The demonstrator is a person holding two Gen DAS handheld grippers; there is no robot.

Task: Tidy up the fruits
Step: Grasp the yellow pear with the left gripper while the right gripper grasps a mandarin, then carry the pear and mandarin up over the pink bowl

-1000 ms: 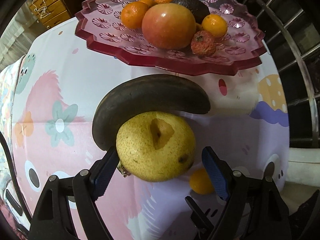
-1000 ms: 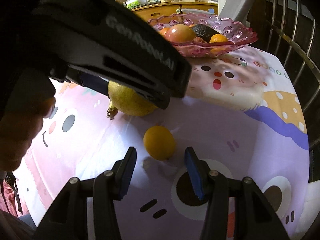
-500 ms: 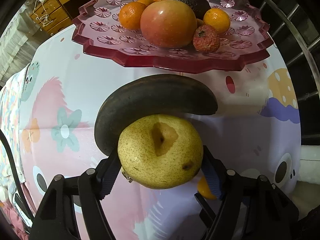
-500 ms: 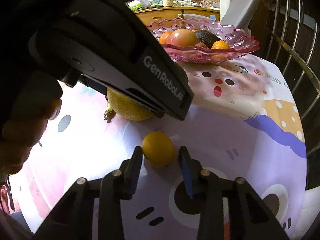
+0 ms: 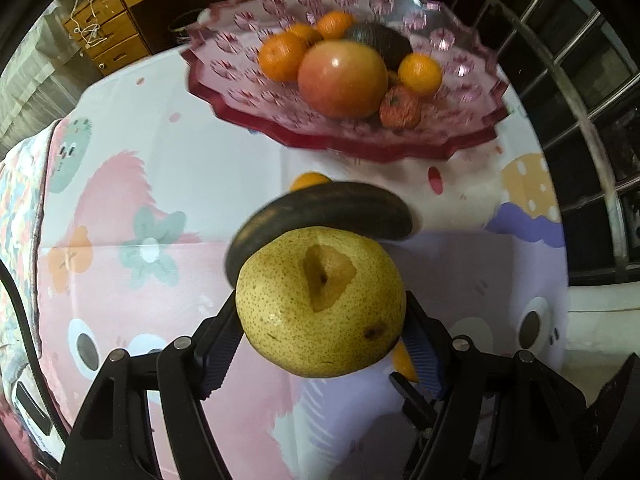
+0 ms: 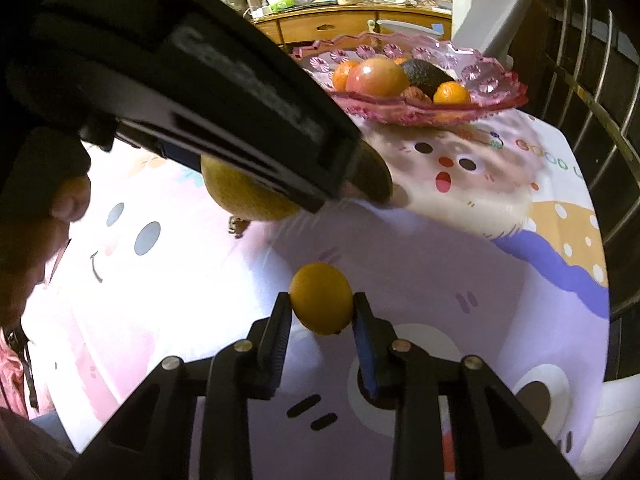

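Left gripper (image 5: 320, 344): clenched on the pear (image 5: 320, 304) – I see both blue pads pressed to its sides, and the right view shows the pear clear of the cloth

Right gripper (image 6: 321, 322): closed on the small orange (image 6: 321, 303), a pad on each flank; I cannot tell whether it is off the cloth yet

Dish (image 5: 280, 128): pink, scalloped, standing at the far edge of the table (image 5: 132, 160); it already carries a big apple (image 5: 343, 79), several small oranges (image 5: 282, 56), an avocado (image 5: 380, 38) and a small red fruit (image 5: 400, 107)

Still loose on the cloth: a dark, blackened banana (image 5: 332, 210) just behind the pear, near the middle of the table, and another orange (image 5: 310, 181) peeping over the banana's far side, near the foot of the dish

Done so far: most of the fruit sits in the dish, as I read it, and two more pieces are in my grips

Left to do: carry the pear and the orange across to the dish, then come back for the banana and the last orange – four pieces in all

Room in the dish: the near rim and the left side look bare, so I judge the pear fits there without knocking the apple

Watch for: the pear is round, wide and pitted on top, held only at its sides; I would move it gently
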